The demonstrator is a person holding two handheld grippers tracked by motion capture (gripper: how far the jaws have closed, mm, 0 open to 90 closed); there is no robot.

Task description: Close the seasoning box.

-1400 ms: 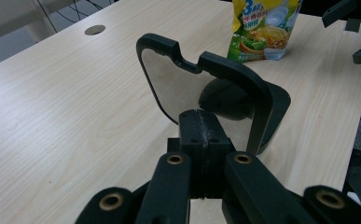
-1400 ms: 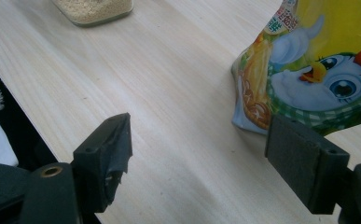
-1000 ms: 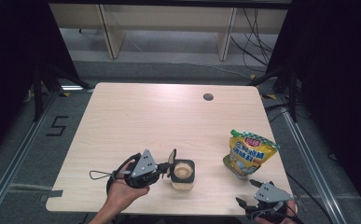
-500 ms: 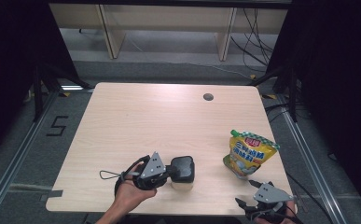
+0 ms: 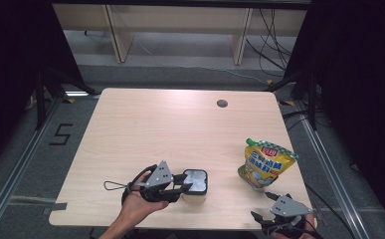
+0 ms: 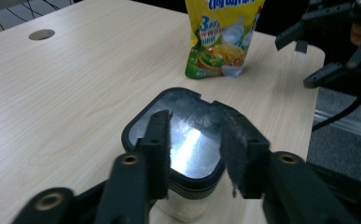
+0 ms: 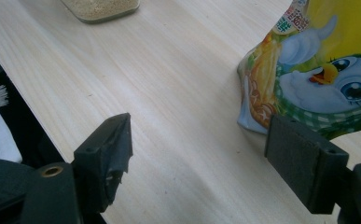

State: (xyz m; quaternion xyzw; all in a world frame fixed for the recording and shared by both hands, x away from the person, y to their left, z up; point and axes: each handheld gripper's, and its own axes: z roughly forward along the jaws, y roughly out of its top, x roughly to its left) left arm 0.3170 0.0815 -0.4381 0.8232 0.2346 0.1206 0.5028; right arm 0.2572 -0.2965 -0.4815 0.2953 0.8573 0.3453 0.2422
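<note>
Near the table's front edge, at about seven o'clock from its middle, stands the container (image 5: 194, 185), a small square jar of pale grains with a black-rimmed lid (image 6: 187, 140) lying flat and closed on top. The left gripper (image 5: 180, 183) sits at the jar's nine o'clock side, its jaws just having been opening; in the left gripper view they stand apart over the lid's near rim, pads clear of it, nothing clamped. By my reading the closing step is done and what remains is to draw the hand away.

At five o'clock, by the front right corner, the right gripper (image 5: 268, 222) rests low with its jaws spread wide and empty. The snack bag (image 5: 265, 163) stands upright at its twelve o'clock, just beside the right-hand jaw in the right gripper view, not touching it.

Open room lies mostly from nine round to one o'clock: bare wood (image 5: 170, 124) up to the cable hole (image 5: 222, 103). The jar sits near the front edge, so a backward pull should be level, not dragging it.
</note>
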